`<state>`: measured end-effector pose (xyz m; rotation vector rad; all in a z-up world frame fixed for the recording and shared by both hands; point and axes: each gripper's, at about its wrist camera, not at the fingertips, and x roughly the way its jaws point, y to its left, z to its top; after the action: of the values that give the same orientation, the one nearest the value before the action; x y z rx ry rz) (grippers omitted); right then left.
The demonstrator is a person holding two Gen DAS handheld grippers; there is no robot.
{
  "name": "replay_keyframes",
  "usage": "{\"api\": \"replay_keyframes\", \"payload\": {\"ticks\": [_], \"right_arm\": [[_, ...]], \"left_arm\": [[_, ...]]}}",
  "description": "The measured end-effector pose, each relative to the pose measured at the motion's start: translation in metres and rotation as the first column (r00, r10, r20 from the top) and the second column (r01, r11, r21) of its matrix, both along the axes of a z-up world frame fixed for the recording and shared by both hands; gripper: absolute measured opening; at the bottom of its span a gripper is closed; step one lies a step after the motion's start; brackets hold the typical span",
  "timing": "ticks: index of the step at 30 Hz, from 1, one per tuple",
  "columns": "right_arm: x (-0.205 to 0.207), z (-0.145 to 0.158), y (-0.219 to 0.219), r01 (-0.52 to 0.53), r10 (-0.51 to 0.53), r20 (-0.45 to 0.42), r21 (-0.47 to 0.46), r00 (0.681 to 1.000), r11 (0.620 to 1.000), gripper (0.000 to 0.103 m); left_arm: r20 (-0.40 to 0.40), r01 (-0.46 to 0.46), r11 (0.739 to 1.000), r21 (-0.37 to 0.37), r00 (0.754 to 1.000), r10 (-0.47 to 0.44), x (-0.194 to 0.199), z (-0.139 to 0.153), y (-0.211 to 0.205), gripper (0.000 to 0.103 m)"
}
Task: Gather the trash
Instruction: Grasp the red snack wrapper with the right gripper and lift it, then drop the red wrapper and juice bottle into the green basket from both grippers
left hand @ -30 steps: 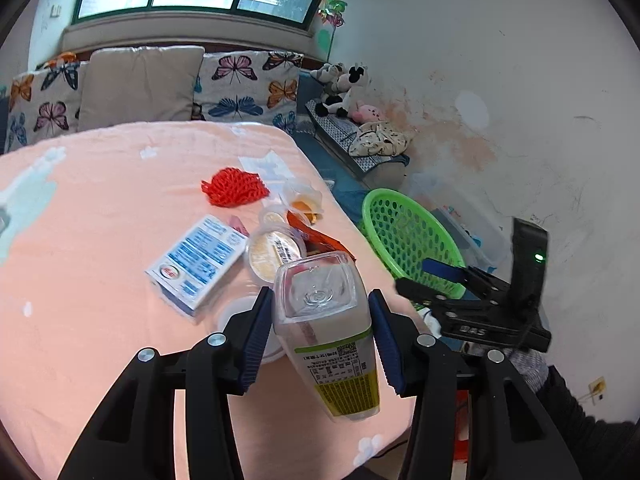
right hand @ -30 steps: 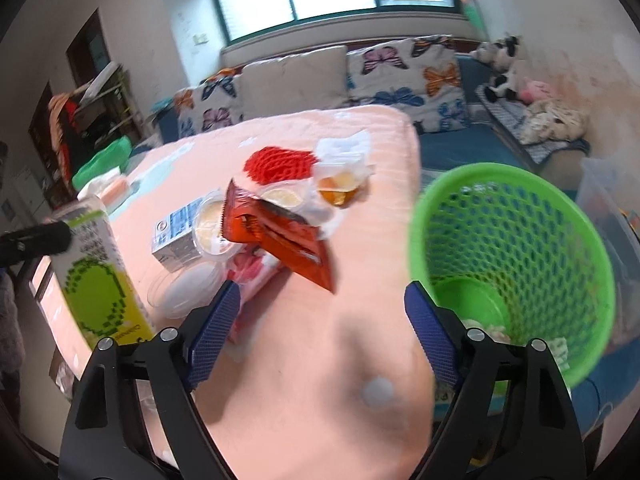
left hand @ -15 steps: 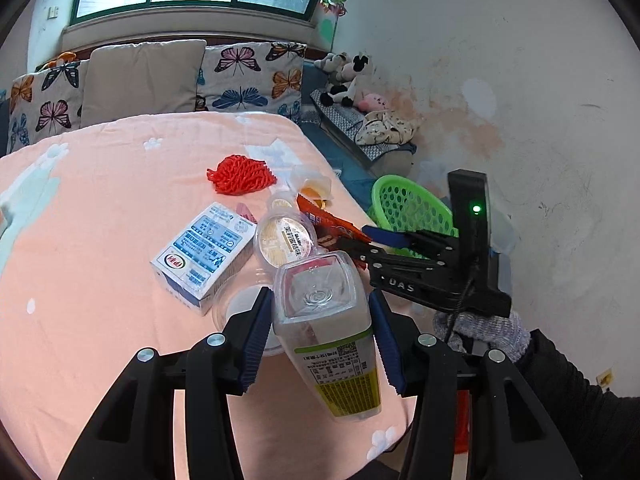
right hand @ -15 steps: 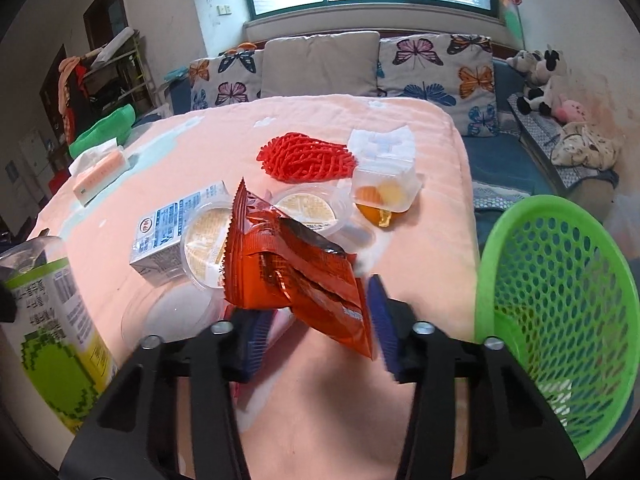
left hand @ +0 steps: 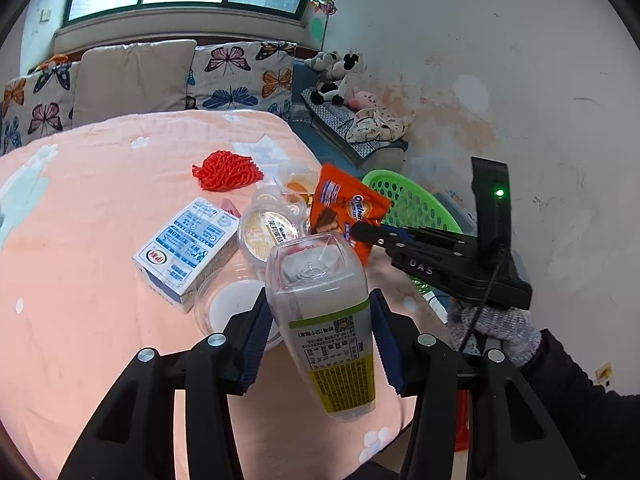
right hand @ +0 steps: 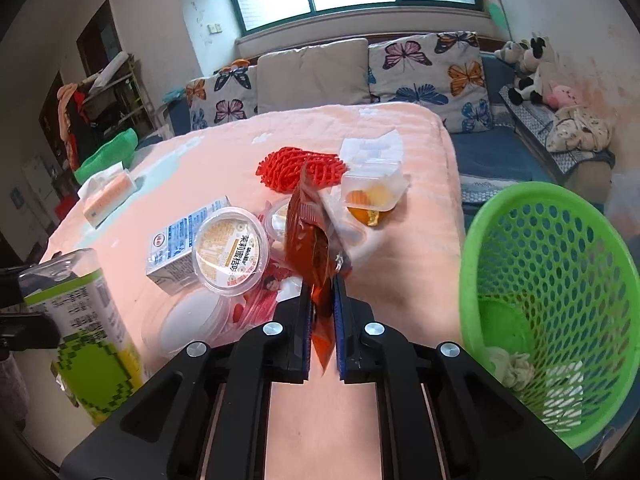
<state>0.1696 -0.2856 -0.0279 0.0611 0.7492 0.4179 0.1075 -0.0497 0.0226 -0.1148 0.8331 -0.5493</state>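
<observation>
My left gripper [left hand: 318, 338] is shut on a clear plastic bottle [left hand: 326, 320] with a green and yellow label, held above the near edge of the table; the bottle also shows at the left of the right wrist view [right hand: 86, 332]. My right gripper [right hand: 322, 320] is shut on an orange snack wrapper [right hand: 310, 240], lifted upright off the table; in the left wrist view the wrapper [left hand: 344, 208] hangs from its tips [left hand: 360, 232]. The green mesh basket [right hand: 556, 280] stands off the table's right edge and holds some crumpled trash; it also shows in the left wrist view [left hand: 412, 204].
On the peach tablecloth [left hand: 80, 208] lie a blue-white milk carton [left hand: 186, 248], a round lidded cup [right hand: 230, 256], a red foam net [left hand: 226, 170], a clear tub with fruit [right hand: 374, 196], an empty clear lid [left hand: 232, 304] and a pink wrapper [right hand: 268, 292]. A sofa stands behind.
My right gripper has closed on the orange wrapper and raised it off the table. The left gripper has kept hold of the bottle and barely moved.
</observation>
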Motion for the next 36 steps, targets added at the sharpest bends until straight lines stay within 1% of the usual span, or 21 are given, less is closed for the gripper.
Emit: {"api": "replay_keyframes", "payload": {"ticks": [3, 7, 11, 13, 18, 20, 22, 25, 26, 27, 28, 32, 33, 34, 36], "right_arm": [[-0.008, 0.005, -0.007, 0.012, -0.012, 0.012, 0.007, 1.0, 1.0, 0.009], [-0.018, 0.014, -0.022, 0.039, -0.039, 0.034, 0.013, 0.999, 0.999, 0.009], [-0.022, 0.022, -0.045, 0.093, -0.094, 0.053, 0.007, 0.994, 0.996, 0.009], [-0.024, 0.024, -0.061, 0.135, -0.135, 0.058, 0.002, 0.989, 0.991, 0.009], [-0.023, 0.023, -0.107, 0.246, -0.244, 0.054, -0.021, 0.968, 0.969, 0.009], [-0.021, 0.018, -0.125, 0.286, -0.284, 0.048, -0.039, 0.957, 0.957, 0.01], [-0.018, 0.01, -0.144, 0.316, -0.316, 0.025, -0.034, 0.949, 0.948, 0.011], [-0.016, -0.001, -0.16, 0.343, -0.343, -0.001, -0.038, 0.939, 0.938, 0.013], [-0.017, -0.005, -0.165, 0.351, -0.352, -0.011, -0.034, 0.936, 0.936, 0.018], [-0.017, -0.008, -0.168, 0.36, -0.36, -0.016, -0.033, 0.933, 0.932, 0.033], [-0.018, -0.01, -0.174, 0.374, -0.375, -0.015, -0.032, 0.927, 0.927, 0.044], [-0.028, -0.015, -0.186, 0.404, -0.404, -0.011, -0.03, 0.915, 0.914, 0.054], [-0.032, -0.015, -0.189, 0.416, -0.416, -0.004, -0.033, 0.909, 0.909, 0.062], [-0.035, -0.014, -0.191, 0.424, -0.424, 0.001, -0.035, 0.906, 0.905, 0.067], [-0.044, -0.014, -0.195, 0.436, -0.436, 0.017, -0.035, 0.9, 0.899, 0.071]], "left_arm": [[0.018, 0.003, 1.0, 0.009, 1.0, -0.003, -0.004, 0.005, -0.004, 0.047], [0.047, 0.012, 1.0, -0.004, 0.999, -0.011, -0.007, 0.018, -0.008, 0.046], [0.072, 0.03, 0.999, -0.033, 0.997, -0.028, -0.003, 0.034, -0.016, 0.046], [0.098, 0.043, 0.998, -0.039, 0.994, -0.039, 0.002, 0.044, -0.026, 0.046], [0.155, 0.091, 0.995, -0.047, 0.984, -0.083, 0.024, 0.065, -0.064, 0.046], [0.171, 0.109, 0.993, -0.047, 0.98, -0.099, 0.036, 0.07, -0.083, 0.046], [0.179, 0.121, 0.992, -0.045, 0.978, -0.111, 0.047, 0.073, -0.1, 0.046], [0.187, 0.138, 0.99, -0.043, 0.974, -0.128, 0.064, 0.074, -0.128, 0.046], [0.186, 0.141, 0.989, -0.044, 0.974, -0.131, 0.067, 0.074, -0.133, 0.046], [0.185, 0.144, 0.988, -0.046, 0.974, -0.134, 0.074, 0.072, -0.143, 0.046], [0.183, 0.145, 0.988, -0.047, 0.974, -0.134, 0.078, 0.07, -0.149, 0.046], [0.174, 0.15, 0.988, -0.034, 0.974, -0.142, 0.095, 0.059, -0.177, 0.046], [0.172, 0.15, 0.988, -0.024, 0.975, -0.144, 0.099, 0.055, -0.185, 0.046], [0.169, 0.149, 0.989, -0.018, 0.975, -0.144, 0.102, 0.052, -0.191, 0.046], [0.158, 0.149, 0.989, -0.012, 0.977, -0.145, 0.11, 0.043, -0.203, 0.046]]}}
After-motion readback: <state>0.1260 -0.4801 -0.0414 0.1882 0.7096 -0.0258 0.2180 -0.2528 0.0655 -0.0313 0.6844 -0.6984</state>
